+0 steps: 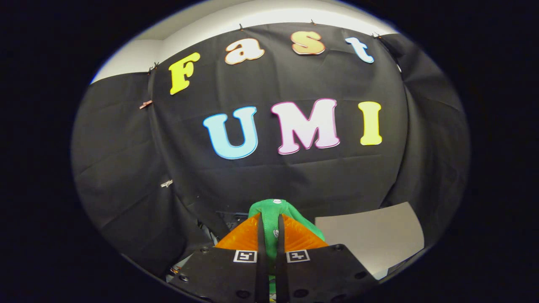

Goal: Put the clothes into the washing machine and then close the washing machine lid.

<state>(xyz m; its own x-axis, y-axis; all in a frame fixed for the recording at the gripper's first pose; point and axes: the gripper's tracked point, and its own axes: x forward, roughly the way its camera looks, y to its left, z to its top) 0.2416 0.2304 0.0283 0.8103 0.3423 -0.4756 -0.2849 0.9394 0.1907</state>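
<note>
**Spotter:** One garment or several in hand? Start with the big stuff.

**Me:** One, as far as I can tell. Biggest first: the black cloth wall point(126, 139) hangs well beyond the fingers and takes up most of what lies ahead. Below it, ahead and to the right of the fingers, there's a pale flat panel point(370, 235). I can't say whether it belongs to the washing machine; no drum or lid is anywhere I can make out.

**Spotter:** And the clothes?

**Me:** A green garment point(271, 208) sits right between the fingers and bunches up just past their tips, with a small pale mark on its top. It looks lifted clear, nothing under it that I can see.

**Spotter:** Gripper?

**Me:** The gripper point(269, 235) is pressed nearly together, pinching the green cloth from both sides. The gap is only as wide as the fabric.

**Spotter:** So which step?

**Me:** My judgement is the carry: garment picked up, not yet in the machine, lid not yet dealt with.

**Spotter:** Next?

**Me:** I'd tilt down to find the machine's opening, bring the garment over it, and only then spread the fingers. Soft cloth may cling to a pad, so I'd expect to need a wide release.
</note>
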